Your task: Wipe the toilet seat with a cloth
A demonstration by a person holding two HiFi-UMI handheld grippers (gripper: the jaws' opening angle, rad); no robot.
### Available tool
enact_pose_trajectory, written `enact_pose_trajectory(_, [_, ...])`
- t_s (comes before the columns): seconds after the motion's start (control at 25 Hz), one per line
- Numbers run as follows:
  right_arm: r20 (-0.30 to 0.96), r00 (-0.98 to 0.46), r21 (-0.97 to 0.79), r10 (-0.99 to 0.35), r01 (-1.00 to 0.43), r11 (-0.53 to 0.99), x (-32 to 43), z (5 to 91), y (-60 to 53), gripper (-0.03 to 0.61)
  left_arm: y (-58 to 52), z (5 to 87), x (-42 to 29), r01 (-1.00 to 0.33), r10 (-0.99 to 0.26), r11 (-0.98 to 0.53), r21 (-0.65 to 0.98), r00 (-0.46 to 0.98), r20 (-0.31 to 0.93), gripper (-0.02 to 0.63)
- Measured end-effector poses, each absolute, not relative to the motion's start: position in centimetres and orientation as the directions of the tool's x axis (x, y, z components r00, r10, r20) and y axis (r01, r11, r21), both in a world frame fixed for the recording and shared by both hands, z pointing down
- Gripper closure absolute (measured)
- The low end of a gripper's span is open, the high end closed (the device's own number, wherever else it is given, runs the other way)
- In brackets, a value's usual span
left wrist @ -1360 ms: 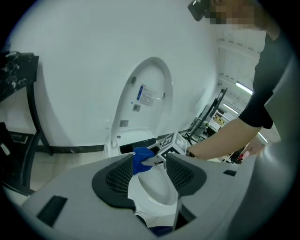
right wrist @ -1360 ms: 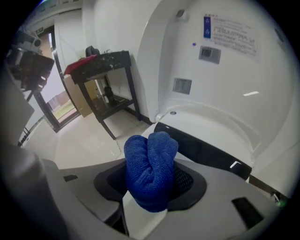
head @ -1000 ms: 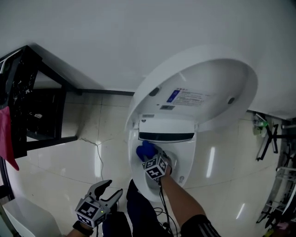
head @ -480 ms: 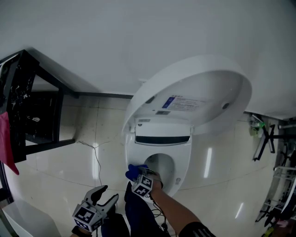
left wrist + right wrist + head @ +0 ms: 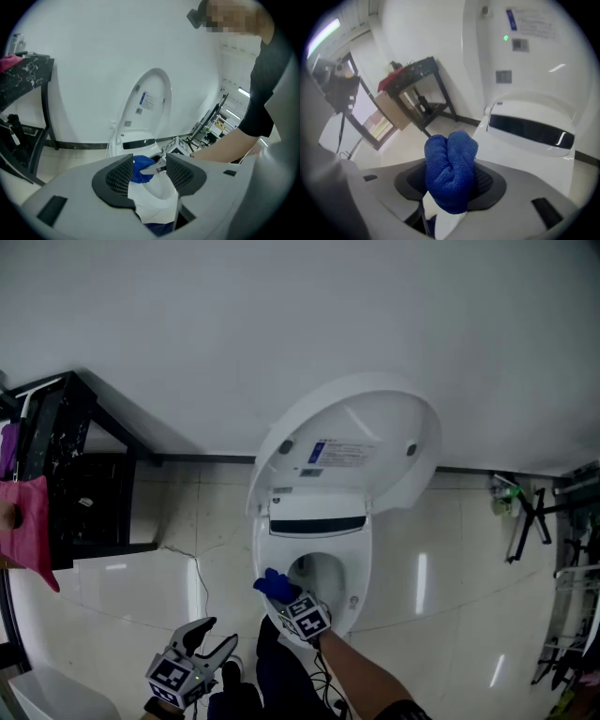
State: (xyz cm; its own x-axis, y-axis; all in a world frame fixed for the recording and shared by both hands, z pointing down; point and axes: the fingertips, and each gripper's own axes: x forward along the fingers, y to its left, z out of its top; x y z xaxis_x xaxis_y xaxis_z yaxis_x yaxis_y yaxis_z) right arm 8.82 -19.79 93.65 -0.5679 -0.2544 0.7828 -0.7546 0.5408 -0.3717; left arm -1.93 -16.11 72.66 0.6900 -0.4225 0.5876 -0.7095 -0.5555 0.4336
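Outstretched right claw (image 5: pixel 287 599) clamps blue cloth (image 5: pixel 274 584) at toilet seat (image 5: pixel 353 563).

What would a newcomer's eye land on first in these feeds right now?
First, the bright blue cloth bunched in the right gripper, at the near left edge of the white toilet seat. Next, the raised lid with its label, leaning back toward the wall. The left gripper hangs open and empty, low at left.
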Motion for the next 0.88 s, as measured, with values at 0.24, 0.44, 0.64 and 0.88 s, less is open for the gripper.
enact_pose_trajectory(0.24, [0.57,-0.652,-0.501,-0.499,-0.758,0.419,8.7,75.8,-22.5,0.356,-15.2,62.8,-3.3,-0.68,-0.487,-0.618,0.396,0.725,0.487,0.383])
enact_pose_trajectory(0.44, [0.461,-0.634,-0.465,-0.621,-0.769,0.44,7.8,61.7,-19.2,0.357,-11.6,54.0,-5.1,-0.625,-0.503,-0.701,0.343,0.774,0.384,0.383])
enact_pose_trajectory(0.64, [0.369,-0.586,-0.435,-0.721,-0.795,0.423,6.2,49.9,-11.0,0.356,-4.5,46.7,-8.5,-0.563,-0.487,-0.781,0.269,0.819,0.303,0.383])
enact_pose_trajectory(0.88, [0.269,-0.523,-0.396,-0.809,-0.826,0.402,5.5,39.0,-0.8,0.356,2.6,40.7,-11.9,-0.529,-0.476,-0.823,0.21,0.842,0.255,0.383])
